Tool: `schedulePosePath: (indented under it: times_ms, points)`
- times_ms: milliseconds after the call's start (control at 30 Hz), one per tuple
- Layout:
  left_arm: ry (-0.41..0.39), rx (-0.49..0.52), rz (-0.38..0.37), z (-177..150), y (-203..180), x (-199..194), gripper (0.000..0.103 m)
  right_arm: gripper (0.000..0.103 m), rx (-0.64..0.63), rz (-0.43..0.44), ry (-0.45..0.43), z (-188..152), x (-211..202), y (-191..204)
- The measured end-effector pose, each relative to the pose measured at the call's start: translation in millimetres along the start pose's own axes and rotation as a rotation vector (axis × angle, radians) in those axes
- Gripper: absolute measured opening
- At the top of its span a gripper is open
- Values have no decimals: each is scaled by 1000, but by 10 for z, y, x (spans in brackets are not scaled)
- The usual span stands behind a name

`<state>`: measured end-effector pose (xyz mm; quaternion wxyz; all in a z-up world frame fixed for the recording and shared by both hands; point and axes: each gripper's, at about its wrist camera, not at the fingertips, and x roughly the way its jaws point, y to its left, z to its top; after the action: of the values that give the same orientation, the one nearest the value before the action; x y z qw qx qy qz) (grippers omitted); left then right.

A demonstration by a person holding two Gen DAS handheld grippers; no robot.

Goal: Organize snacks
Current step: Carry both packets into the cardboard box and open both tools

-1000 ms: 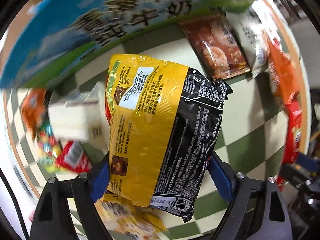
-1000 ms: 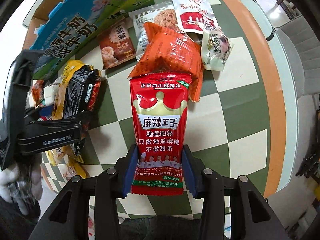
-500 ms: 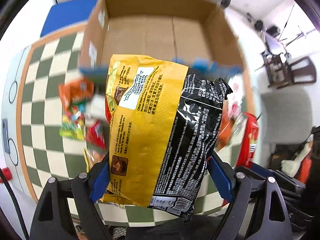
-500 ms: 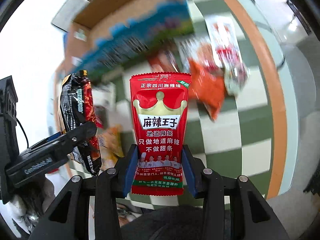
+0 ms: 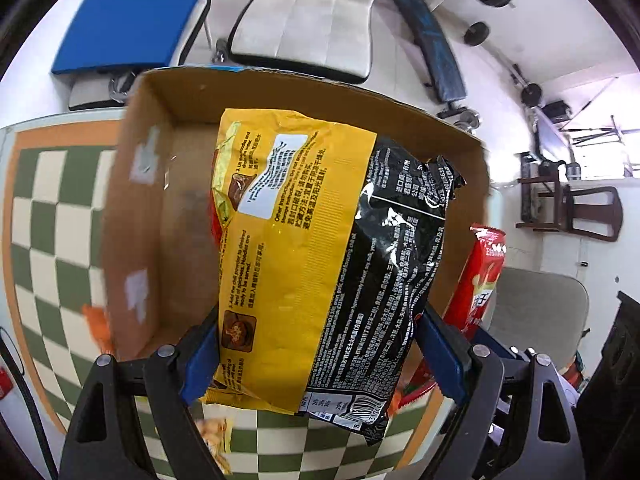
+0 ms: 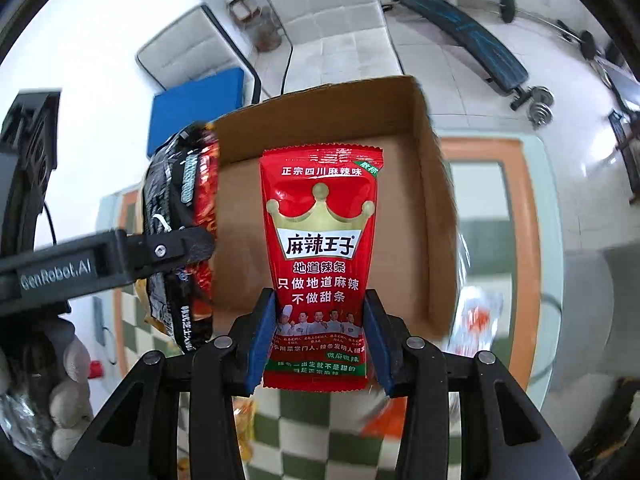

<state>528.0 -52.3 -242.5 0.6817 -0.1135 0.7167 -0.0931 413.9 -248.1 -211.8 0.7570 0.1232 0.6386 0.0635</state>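
My left gripper point(image 5: 320, 356) is shut on a yellow and black noodle packet point(image 5: 320, 248) and holds it upright over the open cardboard box point(image 5: 132, 216). My right gripper point(image 6: 320, 344) is shut on a red spicy-strip pouch point(image 6: 322, 248) with a gold crown, also held over the box point(image 6: 436, 208). The noodle packet point(image 6: 184, 216) and left gripper show at the left of the right wrist view. The red pouch point(image 5: 480, 276) shows at the right of the left wrist view. The box floor that shows is bare.
The box stands on a green and cream checkered table point(image 5: 52, 216) with an orange border. Loose snack packets lie near its front: orange ones point(image 6: 476, 316) at right, a yellow one point(image 5: 212, 436) below. Chairs point(image 5: 308, 12) and a weight bench point(image 6: 468, 28) stand beyond the table.
Both grippers have risen and tilted forward with their packets, from low over the table beside the box's printed wall to above the open box. Both grips are unchanged.
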Motion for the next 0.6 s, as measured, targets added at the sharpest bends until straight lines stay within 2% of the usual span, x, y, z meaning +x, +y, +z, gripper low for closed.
schedulePosePath:
  times_ms: [67,200,267,433,467,500,533,600]
  points:
    - [26,-2,18,217,20,199,87,46,-6,-30,24,243,236,-36]
    - [62,0,40,423,-14,451,87,46,-17,-59,83,625,701,-135]
    - [87,6,37,479,-52,571,87,46,-15,-59,111,712,890,-178]
    - [145,31,96,534,-89,765,88,49,-27,-64,170,923,1237,-269]
    - [147,43,105,533,-104,781,88,52,-28,-62,181,948,1265,-267]
    - [145,50,113,544,-149,798,88,64,-30,-58,189,958,1275,-245]
    - [135,67,128,533,-173,800,88,70,-30,-62,201,987,1309,-254]
    - [130,96,161,487,-233,813,89,76,-27,-56,210,1079,1355,-257]
